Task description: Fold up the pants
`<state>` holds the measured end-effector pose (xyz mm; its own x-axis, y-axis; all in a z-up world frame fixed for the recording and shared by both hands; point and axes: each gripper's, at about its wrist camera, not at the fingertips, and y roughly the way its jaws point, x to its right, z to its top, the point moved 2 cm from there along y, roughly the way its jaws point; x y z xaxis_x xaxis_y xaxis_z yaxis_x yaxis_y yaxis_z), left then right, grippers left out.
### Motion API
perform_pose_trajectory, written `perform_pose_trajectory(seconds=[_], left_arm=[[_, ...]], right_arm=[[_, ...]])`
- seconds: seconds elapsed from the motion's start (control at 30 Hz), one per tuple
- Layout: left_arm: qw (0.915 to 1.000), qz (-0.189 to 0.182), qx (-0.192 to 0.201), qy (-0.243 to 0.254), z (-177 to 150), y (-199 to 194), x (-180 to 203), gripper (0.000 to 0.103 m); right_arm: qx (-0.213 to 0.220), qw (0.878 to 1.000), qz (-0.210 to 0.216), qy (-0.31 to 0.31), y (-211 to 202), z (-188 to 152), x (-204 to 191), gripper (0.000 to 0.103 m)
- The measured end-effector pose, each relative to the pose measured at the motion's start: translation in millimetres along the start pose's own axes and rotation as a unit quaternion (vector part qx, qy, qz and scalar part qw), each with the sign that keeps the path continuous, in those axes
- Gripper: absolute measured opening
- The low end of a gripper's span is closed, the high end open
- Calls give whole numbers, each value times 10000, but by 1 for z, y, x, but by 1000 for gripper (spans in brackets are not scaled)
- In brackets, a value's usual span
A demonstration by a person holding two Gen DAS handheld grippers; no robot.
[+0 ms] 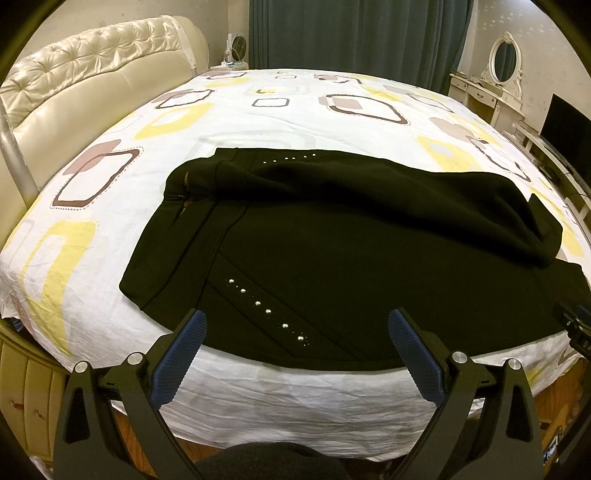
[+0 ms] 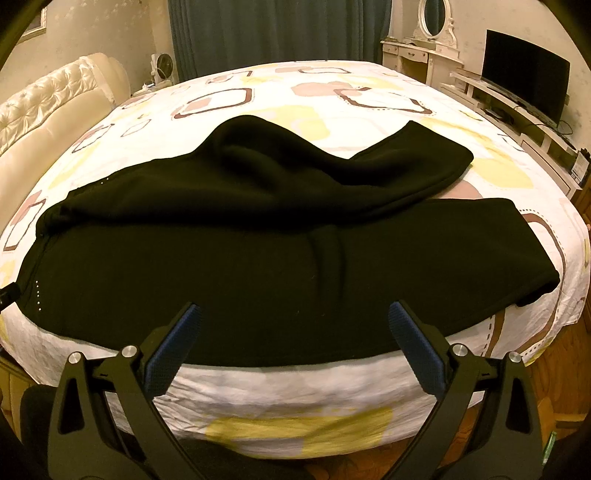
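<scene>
Black pants [image 1: 332,251] with rows of silver studs lie across the bed near its front edge, waistband to the left, legs running right. The far leg is rumpled and bunched over the near leg [image 2: 266,170]. My left gripper [image 1: 295,321] is open and empty, hovering over the near hem by the studded pocket. My right gripper [image 2: 293,314] is open and empty, over the near leg's front edge. The right gripper's tip also shows at the left wrist view's right edge [image 1: 576,317].
The bed sheet [image 1: 258,107] is white with yellow and brown squares. A cream tufted headboard [image 1: 74,74] is on the left. A white dressing table with mirror [image 2: 432,40] and a dark TV [image 2: 524,77] stand to the right. Green curtains [image 1: 354,33] hang behind.
</scene>
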<state>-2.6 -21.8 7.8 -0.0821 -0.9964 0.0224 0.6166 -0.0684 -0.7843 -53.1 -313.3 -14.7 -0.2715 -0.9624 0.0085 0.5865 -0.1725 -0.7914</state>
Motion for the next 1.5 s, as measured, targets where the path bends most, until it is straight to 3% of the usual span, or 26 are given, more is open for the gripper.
perform_pose_trajectory(seconds=[0.6, 0.77, 0.87, 1.0, 1.13, 1.27, 1.4, 1.47, 1.5], left_arm=[[10000, -16, -8, -41, 3, 2, -5, 98], [9999, -59, -101, -81, 2, 6, -7, 98], [9999, -64, -128, -88, 0, 8, -7, 98], [9998, -70, -139, -101, -1, 9, -8, 98], [9997, -34, -190, -122, -3, 13, -9, 98], [9997, 28, -248, -75, -4, 21, -8, 98], [9994, 89, -318, -127, -5, 27, -12, 98], [9992, 106, -340, -165, -6, 27, -16, 98], [9992, 108, -345, -176, -6, 27, -16, 98]], right_arm=[[-95, 9999, 78, -44, 5, -3, -2, 101], [-181, 9962, 725, 439, -5, 7, 17, 101], [-7, 9906, 1125, 782, -23, 16, 49, 101], [259, 9849, 1138, 1276, -44, 30, 123, 101], [689, 9658, 892, 2335, -56, 39, 240, 101], [209, 9526, 603, 2974, -20, 33, 309, 101], [-272, 9497, 521, 3075, 27, 27, 324, 100], [-428, 9466, 779, 3098, 41, 25, 321, 85], [-550, 9451, 895, 3094, 48, 25, 317, 69]])
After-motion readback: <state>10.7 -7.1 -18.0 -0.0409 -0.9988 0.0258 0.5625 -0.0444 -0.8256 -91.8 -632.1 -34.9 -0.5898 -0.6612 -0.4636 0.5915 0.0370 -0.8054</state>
